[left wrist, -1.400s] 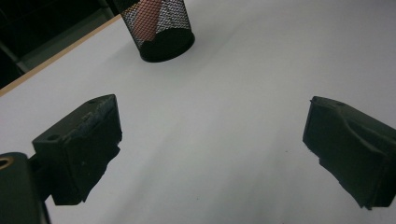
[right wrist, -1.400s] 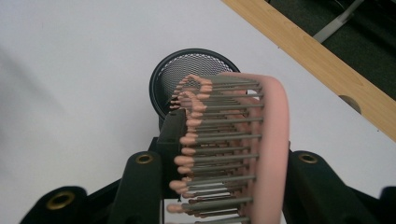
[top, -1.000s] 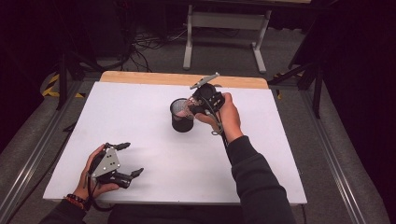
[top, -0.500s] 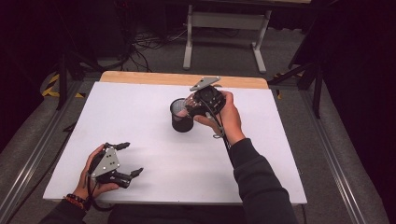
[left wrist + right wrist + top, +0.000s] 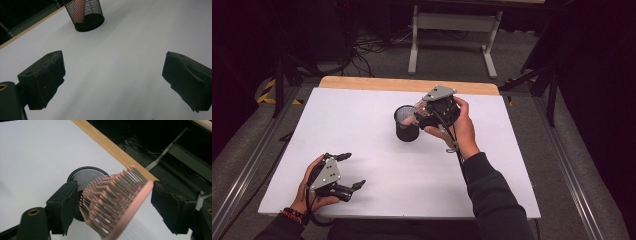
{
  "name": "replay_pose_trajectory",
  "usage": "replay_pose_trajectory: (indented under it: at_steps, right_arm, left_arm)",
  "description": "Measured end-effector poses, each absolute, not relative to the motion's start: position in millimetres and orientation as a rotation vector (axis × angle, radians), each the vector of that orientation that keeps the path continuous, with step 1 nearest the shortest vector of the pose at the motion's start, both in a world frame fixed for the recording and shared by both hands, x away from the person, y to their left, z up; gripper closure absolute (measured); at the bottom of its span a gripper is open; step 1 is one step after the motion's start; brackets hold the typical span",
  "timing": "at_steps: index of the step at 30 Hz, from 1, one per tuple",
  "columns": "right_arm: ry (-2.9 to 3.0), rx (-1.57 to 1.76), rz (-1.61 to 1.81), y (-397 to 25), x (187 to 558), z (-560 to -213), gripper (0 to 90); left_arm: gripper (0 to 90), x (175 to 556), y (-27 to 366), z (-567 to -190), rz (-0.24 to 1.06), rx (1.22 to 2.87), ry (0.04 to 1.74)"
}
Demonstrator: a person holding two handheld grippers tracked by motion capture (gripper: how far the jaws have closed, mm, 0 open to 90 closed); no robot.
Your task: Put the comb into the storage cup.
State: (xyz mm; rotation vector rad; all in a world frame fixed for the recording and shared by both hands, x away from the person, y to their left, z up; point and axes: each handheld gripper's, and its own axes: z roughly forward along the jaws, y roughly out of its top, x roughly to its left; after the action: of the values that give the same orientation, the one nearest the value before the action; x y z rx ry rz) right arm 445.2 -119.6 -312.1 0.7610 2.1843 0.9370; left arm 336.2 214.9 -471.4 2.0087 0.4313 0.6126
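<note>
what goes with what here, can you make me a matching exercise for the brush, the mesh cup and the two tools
Column one:
1. pink hairbrush
2. black mesh cup
3. left tool
4. right tool

Column two:
a. open, resting low at the near left of the table
b. handle down inside the cup, head between two jaws
c. upright near the middle of the table
d. at the cup's rim, jaws either side of the brush head

Pairs: 1-b, 2-c, 3-a, 4-d

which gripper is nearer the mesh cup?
Right. The right gripper is at the mesh cup rim, around a pink hairbrush. The left gripper rests open near the table's front-left edge.
</note>
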Motion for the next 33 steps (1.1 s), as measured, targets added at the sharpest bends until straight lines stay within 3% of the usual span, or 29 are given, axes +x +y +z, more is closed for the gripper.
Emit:
replay_pose_trajectory:
  at_steps: [33]
  right_arm:
    - [2.094, 0.688, 0.961, -123.6, 430.1, -306.5, 16.5]
  left_arm:
    - [5.5, 336.6, 214.9, -471.6, 0.607, 2.015, 0.428]
